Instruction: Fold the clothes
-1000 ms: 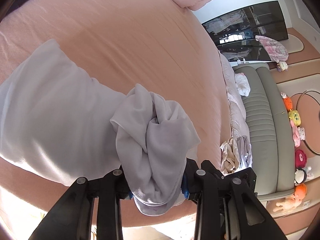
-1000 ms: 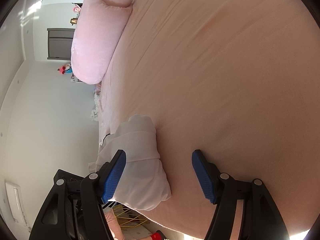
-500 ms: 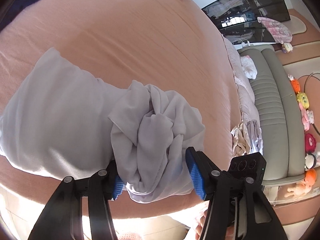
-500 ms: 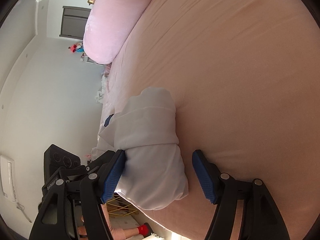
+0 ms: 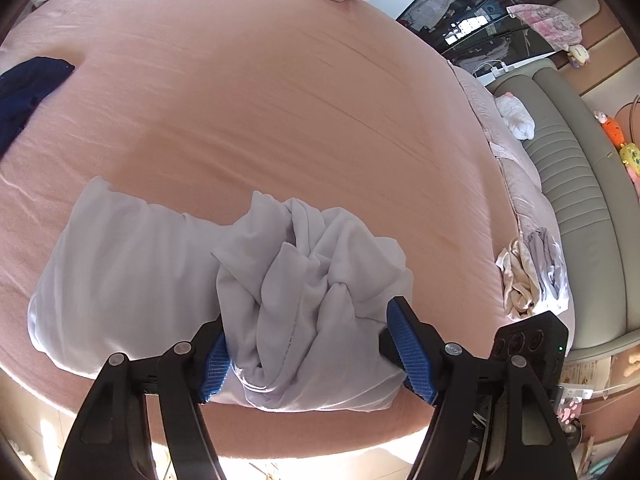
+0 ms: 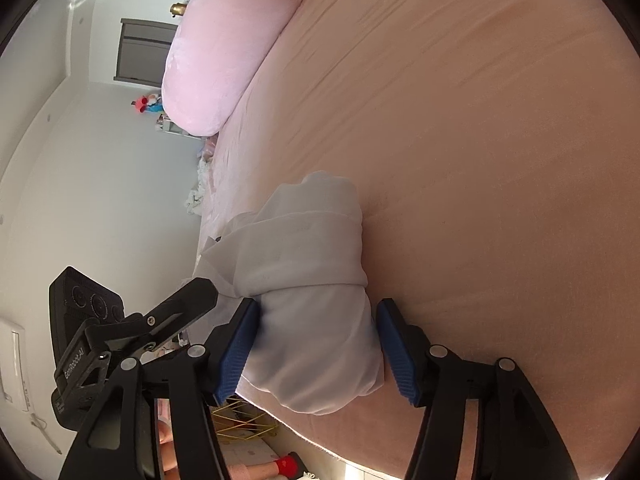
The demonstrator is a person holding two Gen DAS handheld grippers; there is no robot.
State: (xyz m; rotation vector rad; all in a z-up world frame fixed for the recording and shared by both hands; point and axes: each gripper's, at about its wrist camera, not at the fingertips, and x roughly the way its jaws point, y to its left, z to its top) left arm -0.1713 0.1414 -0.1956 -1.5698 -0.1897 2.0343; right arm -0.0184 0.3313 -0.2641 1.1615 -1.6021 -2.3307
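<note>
A pale grey-white garment (image 5: 132, 276) lies on the pink bed (image 5: 280, 100) near its front edge. Its right end is bunched into a crumpled heap (image 5: 312, 280). My left gripper (image 5: 308, 320) stands open astride that heap, and the cloth lies loose between the blue pads (image 5: 408, 348). In the right wrist view the garment's other end is a smooth folded roll (image 6: 316, 272). My right gripper (image 6: 318, 304) straddles this roll with its jaws closing; the pads (image 6: 236, 352) sit at the cloth's sides without visibly squeezing it.
A dark blue garment (image 5: 24, 88) lies at the bed's far left. A pink quilt (image 6: 228, 48) is piled at the head. More clothes (image 5: 532, 276) hang at the bed's right edge beside a grey-green sofa (image 5: 580, 200). The left gripper's body (image 6: 88, 320) is close by.
My left jaws opened and let go of the bunched cloth, which settled onto the bed as the gripper drew back. My right jaws narrowed around the folded end.
</note>
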